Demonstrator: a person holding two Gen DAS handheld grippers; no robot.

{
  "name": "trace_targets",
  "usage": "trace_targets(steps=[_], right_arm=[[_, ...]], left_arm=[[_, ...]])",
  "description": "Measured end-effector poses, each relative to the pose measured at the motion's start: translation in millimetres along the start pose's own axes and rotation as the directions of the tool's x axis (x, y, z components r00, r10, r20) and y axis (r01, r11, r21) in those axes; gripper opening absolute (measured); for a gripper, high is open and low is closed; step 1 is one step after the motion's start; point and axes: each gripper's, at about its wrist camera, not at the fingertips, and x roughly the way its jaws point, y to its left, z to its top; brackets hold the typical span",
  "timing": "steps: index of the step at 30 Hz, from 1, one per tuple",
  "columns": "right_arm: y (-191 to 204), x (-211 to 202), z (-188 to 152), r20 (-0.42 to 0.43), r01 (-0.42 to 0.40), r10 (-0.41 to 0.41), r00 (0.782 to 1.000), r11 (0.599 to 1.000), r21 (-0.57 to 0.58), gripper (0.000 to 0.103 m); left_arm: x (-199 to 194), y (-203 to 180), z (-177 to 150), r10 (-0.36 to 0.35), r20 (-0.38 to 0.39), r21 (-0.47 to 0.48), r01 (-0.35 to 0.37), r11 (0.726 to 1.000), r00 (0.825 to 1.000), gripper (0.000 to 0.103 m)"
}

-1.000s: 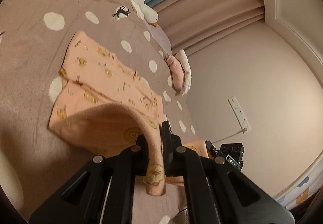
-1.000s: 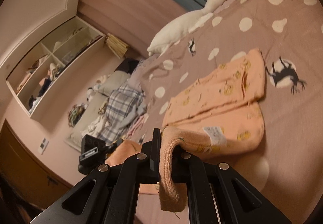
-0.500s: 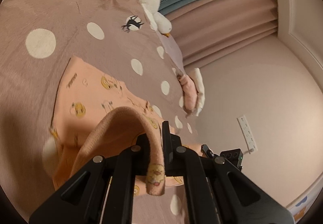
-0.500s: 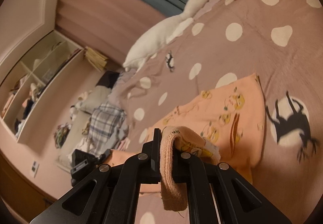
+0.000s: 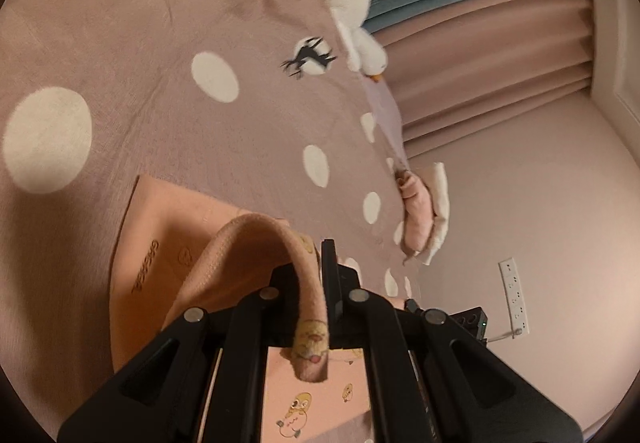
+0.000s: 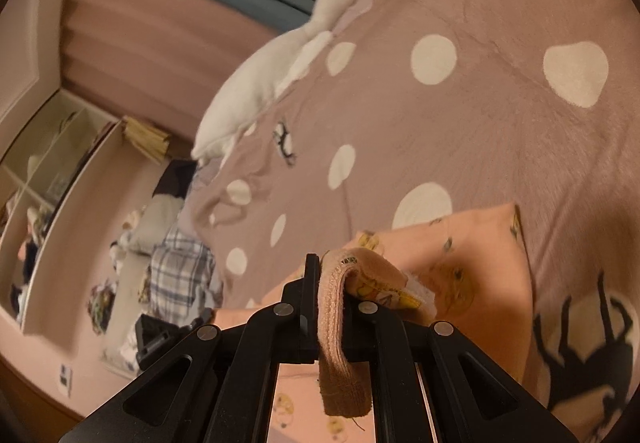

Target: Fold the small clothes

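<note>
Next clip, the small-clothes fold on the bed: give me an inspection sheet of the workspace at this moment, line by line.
Surface: bedspread, dusty pink with white dots and black animal prints.
Job's things: peach garment with cartoon print, partly flat on the bedspread, one ribbed edge lifted at both grippers.
Clutter: plush goose at the far side of the bed; folded pink and white pile at the bed's edge.
Grippers: left gripper shut on the garment's edge; right gripper shut on the same edge.
Cables: one lead plugged into the wall socket strip.
Surroundings: pleated curtains; open shelves with clothes; heap of laundry on the floor.
</note>
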Motion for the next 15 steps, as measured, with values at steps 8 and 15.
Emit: trace_targets(steps=[8,15], right_arm=[[-41,22,7,-0.192,0.089,-0.039,0.981,0.961,0.26,0.06],[-71,7,25,-0.015,-0.12,0.154,0.988,0.826,0.551,0.064]], left_arm=[[29,36,17,0.084,-0.098,-0.196,-0.102,0.975,0.992,0.058],[9,45,46,0.011,0.066,-0.35,0.013,0.937,0.998,0.069]])
